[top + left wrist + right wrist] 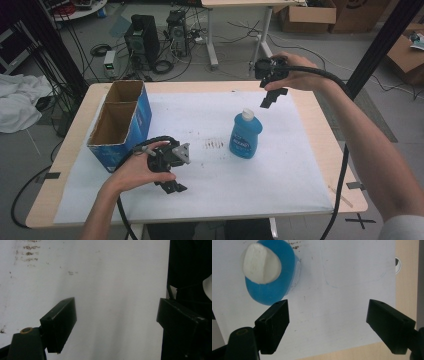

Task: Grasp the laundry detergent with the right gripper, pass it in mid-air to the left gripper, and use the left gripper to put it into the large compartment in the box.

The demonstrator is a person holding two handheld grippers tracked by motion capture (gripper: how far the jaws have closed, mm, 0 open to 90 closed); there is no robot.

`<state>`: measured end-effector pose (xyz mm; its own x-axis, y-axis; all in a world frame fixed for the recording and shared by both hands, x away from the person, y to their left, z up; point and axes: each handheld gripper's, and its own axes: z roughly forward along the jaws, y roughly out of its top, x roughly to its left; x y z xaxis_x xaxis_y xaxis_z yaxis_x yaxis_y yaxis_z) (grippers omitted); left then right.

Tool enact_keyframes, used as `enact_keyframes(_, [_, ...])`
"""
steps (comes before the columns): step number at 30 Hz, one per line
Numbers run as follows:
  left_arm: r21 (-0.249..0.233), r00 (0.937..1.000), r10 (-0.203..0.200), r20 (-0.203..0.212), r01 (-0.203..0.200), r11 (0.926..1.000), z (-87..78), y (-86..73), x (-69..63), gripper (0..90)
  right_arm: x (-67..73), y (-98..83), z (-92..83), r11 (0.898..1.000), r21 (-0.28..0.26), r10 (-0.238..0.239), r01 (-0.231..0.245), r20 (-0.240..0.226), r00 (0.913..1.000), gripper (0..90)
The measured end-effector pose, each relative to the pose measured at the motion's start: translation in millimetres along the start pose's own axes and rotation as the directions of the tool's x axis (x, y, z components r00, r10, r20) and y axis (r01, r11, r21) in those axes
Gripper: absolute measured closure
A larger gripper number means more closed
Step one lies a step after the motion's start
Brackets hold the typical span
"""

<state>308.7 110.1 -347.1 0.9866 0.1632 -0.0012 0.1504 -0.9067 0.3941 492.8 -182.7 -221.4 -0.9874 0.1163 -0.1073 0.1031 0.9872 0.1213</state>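
A blue bottle (245,135) with a white cap stands upright on the white paper near the table's middle. From above, the right gripper view shows the same bottle (270,277) at upper left, beyond the jaws. My right gripper (270,100) hangs in the air above the far right of the paper, behind the bottle, open and holding nothing (328,326). My left gripper (172,186) sits low over the paper near the front left, by the blue box, its jaws wide apart with bare paper between them (117,328).
An open blue cardboard box (121,122) with two compartments stands at the table's left. A brown smudge (215,144) marks the paper left of the bottle. Computer towers (142,40), cables and cardboard boxes (306,15) lie on the floor beyond the table.
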Motion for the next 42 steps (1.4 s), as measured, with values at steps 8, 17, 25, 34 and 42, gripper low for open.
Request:
enact_keyframes(8, [0.002,1.0,-0.001,0.002,0.001,1.0,1.4,0.0,0.5,17.0,13.9,-17.5,0.5,0.998,-0.025,0.057,-0.058,-0.012,0.9983,18.1])
enact_keyframes(17, [-0.001,1.0,0.0,0.004,0.0,1.0,3.2,-0.3,0.7,17.0,29.3,-35.3,6.4,0.979,-0.103,0.175,-0.175,-0.011,0.9845,18.0])
enact_keyframes(25, [-0.007,1.0,-0.007,0.005,0.007,1.0,2.7,-1.6,1.2,16.9,43.7,-47.2,21.1,0.954,-0.127,0.265,-0.271,-0.061,0.9624,17.9])
enact_keyframes(34, [-0.005,1.0,-0.005,0.002,0.005,1.0,2.5,-1.7,1.1,16.9,60.3,-46.7,29.1,0.937,-0.152,0.303,-0.313,-0.088,0.949,17.3])
enact_keyframes(42, [-0.006,1.0,-0.006,-0.001,0.006,1.0,2.4,-2.7,0.3,16.9,71.1,-42.3,42.5,0.929,-0.172,0.317,-0.327,-0.085,0.9446,16.9])
